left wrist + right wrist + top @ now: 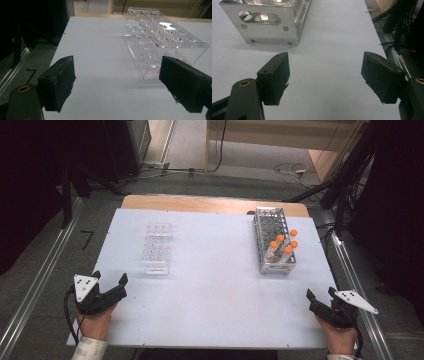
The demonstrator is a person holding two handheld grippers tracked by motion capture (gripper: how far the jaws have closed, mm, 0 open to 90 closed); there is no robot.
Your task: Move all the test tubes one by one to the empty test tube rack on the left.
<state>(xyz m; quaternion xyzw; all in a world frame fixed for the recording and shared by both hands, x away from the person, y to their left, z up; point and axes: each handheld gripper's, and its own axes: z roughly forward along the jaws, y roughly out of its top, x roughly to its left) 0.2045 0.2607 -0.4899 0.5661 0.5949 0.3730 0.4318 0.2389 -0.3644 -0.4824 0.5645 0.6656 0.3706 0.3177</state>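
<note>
Grippers both parked at the near edge of the white board (210, 285), nothing held; left gripper (109, 281) sits near-left with jaws wide and empty, pointing toward the clear rack (157, 247), which stands a bit farther in on the left half; right gripper (321, 296) sits near-right, jaws just as wide and empty, with the metal rack (274, 242) farther in on the right half, its orange-capped tubes (284, 245) bunched at the near end.

My guess at the risks: the clear rack looks light, so a jaw clipping its near corner could shove it across the board; the tubes stand close together, so going in wide could knock a neighbour or grab two caps at once.

View differences: high view gives the caps and both racks together; left gripper view (117, 82) shows the clear rack's (160, 37) empty holes up close; right gripper view (324, 77) shows the metal rack's (267, 25) end plate with screws, tubes cut off.
</note>
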